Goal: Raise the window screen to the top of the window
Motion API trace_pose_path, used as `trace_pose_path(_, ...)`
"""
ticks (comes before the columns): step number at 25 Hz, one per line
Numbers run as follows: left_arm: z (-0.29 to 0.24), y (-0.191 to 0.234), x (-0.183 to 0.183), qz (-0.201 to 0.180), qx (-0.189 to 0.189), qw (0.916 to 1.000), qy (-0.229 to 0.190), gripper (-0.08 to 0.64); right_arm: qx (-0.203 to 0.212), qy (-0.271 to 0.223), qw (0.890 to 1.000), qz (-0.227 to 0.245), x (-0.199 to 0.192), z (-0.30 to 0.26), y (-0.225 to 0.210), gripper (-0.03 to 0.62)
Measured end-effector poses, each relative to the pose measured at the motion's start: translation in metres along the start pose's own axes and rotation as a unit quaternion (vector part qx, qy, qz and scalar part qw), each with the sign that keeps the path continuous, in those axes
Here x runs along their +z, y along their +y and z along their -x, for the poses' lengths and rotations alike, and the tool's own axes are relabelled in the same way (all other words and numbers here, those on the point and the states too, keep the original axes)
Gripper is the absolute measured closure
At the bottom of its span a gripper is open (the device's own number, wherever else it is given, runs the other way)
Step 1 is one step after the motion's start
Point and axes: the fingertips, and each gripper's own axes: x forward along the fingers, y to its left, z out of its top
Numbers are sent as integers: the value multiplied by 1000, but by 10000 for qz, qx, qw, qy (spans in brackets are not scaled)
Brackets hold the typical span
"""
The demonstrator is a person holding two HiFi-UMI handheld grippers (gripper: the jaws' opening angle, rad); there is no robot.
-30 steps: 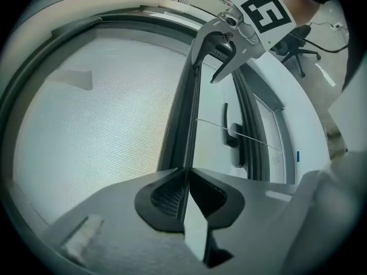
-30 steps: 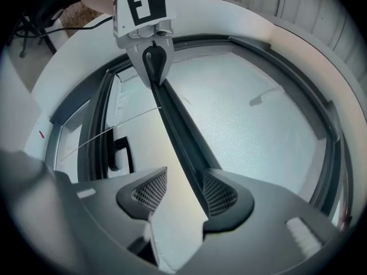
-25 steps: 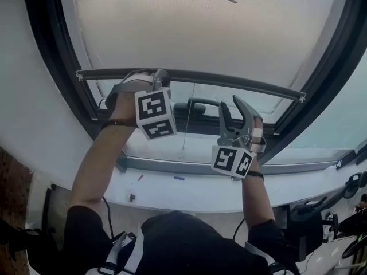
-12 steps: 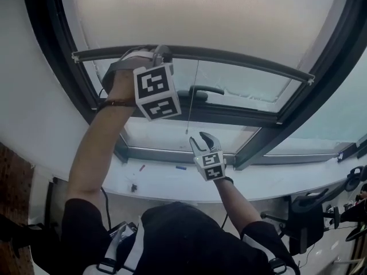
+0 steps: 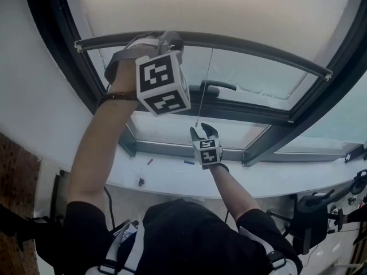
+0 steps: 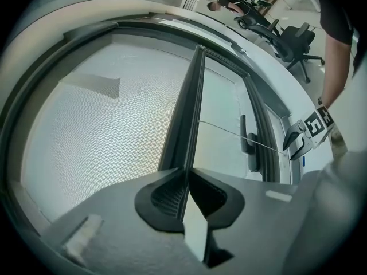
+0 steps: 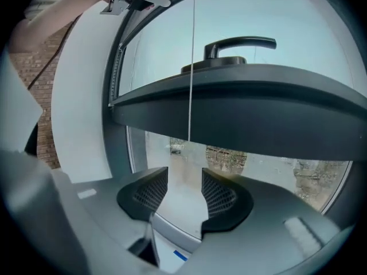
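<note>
The window screen [image 5: 195, 4] is pale mesh with a dark bottom bar [image 5: 252, 46] across the window. My left gripper [image 5: 169, 38] is up at the bar's left part, shut on its edge; in the left gripper view the bar [image 6: 194, 96] runs straight out from the closed jaws of the left gripper [image 6: 186, 179]. A thin pull cord [image 7: 191, 67] hangs from the bar. My right gripper [image 5: 200, 129] is low, at the cord's end. Its jaws have just been opening, and in its own view the right gripper [image 7: 184, 188] has nothing between its pads.
A dark window handle [image 5: 215, 86] sits on the sash frame [image 7: 246, 113] behind the cord. The white sill [image 5: 172, 179] carries a few small items. A brick wall [image 5: 14, 171] is at the left, and an office chair [image 5: 312, 225] stands at the lower right.
The left gripper and the bar have risen a little. The right gripper dropped from beside the bar to the cord's end, rolled over, and its jaws opened wider.
</note>
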Motion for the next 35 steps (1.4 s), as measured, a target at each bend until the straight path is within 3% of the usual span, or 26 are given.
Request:
trace_pose_path(3,0,2,2,-88,38,9999,48,529,-86,-53,9999,0,13,-5,-1,421)
trace_pose_path(7,1,4,1,-30,27,10000,-29,528,-219,-30,9997,82,18,-8,0,528)
trace_pose_path(18,-1,-5,2,-179,238,9995,-130,528,-117,-204,9992,321,-5,15,1,535)
trace_pose_path(22,9,10,7,-436,1067,9926,-382,514,-136,-483,9948,887,4,25,2,535)
trace_pose_path(26,30,13,3,-510,2158,9730,-637,509,-16,-223,9925,1199,5,30,7,535)
trace_pose_path(28,41,-11,-8,-25,2352,9688,-778,509,15,-183,9926,1197,2,37,10,536)
trace_pose_path(30,43,-53,-17,1226,1879,9672,-1189,509,70,-206,9945,1021,6,47,14,537)
trace_pose_path(31,40,-79,-20,2072,1404,9569,-1474,508,108,-235,9952,947,8,52,16,537)
trace_pose_path(32,34,-106,-20,2948,842,9354,-1763,508,145,-280,9954,906,10,54,17,537)
trace_pose_path(34,20,-157,-16,4419,-228,8703,-2165,508,221,-432,9956,805,15,59,19,537)
trace_pose_path(35,14,-175,-15,4930,-612,8385,-2240,501,244,-561,9953,751,21,62,19,537)
